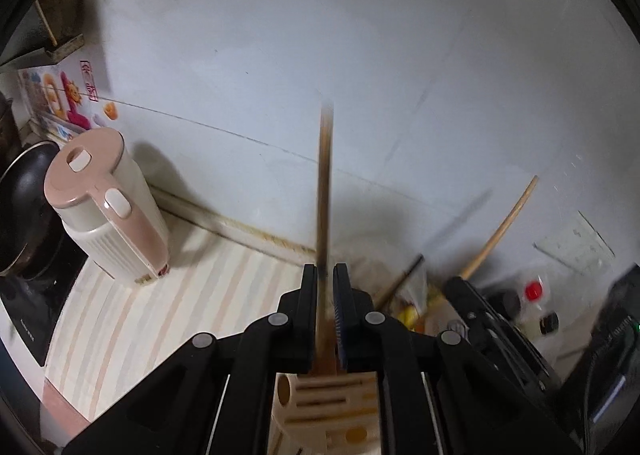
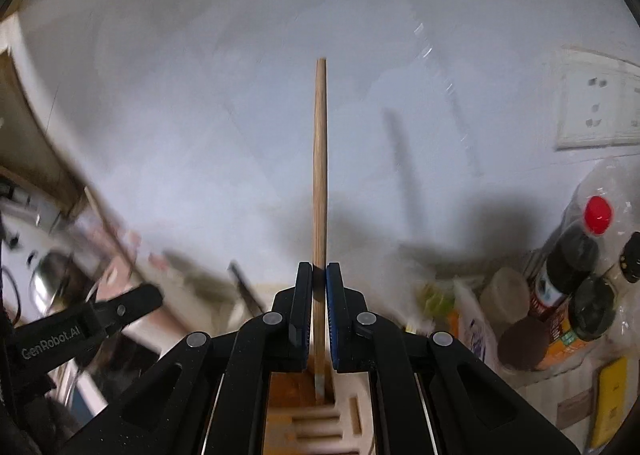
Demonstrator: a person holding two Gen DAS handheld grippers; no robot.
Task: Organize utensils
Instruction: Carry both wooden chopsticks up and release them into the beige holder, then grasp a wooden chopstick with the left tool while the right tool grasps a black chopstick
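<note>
In the left wrist view my left gripper [image 1: 325, 269] is shut on a dark wooden utensil handle [image 1: 325, 183] that stands upright, its top blurred. Its lower end hangs just over a cream slotted utensil holder [image 1: 320, 403]. My right gripper [image 2: 319, 267] is shut on a lighter wooden handle [image 2: 320, 159], also upright. The bottom of that handle reaches into a compartment of the holder [image 2: 348, 415]. The two grippers stand side by side: the right one [image 1: 456, 285] with its light handle [image 1: 504, 227] shows at the right of the left view. The utensils' working ends are hidden.
A pink-and-cream electric kettle [image 1: 108, 207] stands at the left on the striped counter [image 1: 160, 315], beside a black pan [image 1: 24, 207]. Sauce bottles, one with a red cap [image 2: 598, 215], and jars crowd the right. A wall socket [image 2: 596, 111] sits above them on the wall close behind.
</note>
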